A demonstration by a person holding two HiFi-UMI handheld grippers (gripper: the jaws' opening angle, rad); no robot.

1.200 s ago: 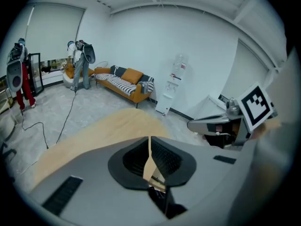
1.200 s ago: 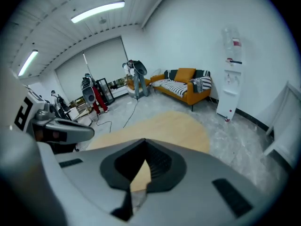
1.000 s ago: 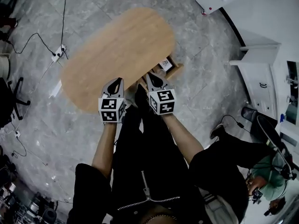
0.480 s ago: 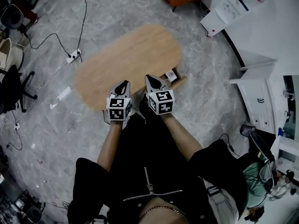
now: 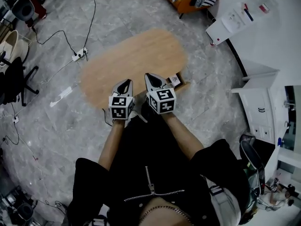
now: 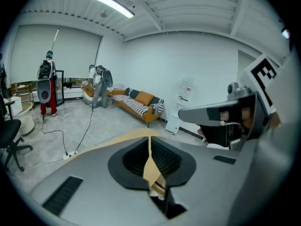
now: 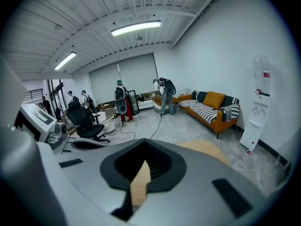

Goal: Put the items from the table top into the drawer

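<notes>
Resting on marble flr (image 5: 56, 126), oval tbl (image 5: 134, 62)

Black zip-front jacket (image 5: 148, 173); grey left tongs (image 5: 126, 82), right tongs (image 5: 148, 76); black-white marker cubes (image 5: 121, 108).

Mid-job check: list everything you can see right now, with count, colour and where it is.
table: one, light wood, oval, mid-floor
drawer: one, wood, open at table's right edge, white item inside
sofa: one, orange, striped cushions, by far wall
power strip: one, white, floor left of table
office chair: one, black, far left
bystanders: several, far end of room
left gripper: grey, shut, empty, at table's near edge
right gripper: grey, shut, empty, beside it
</notes>
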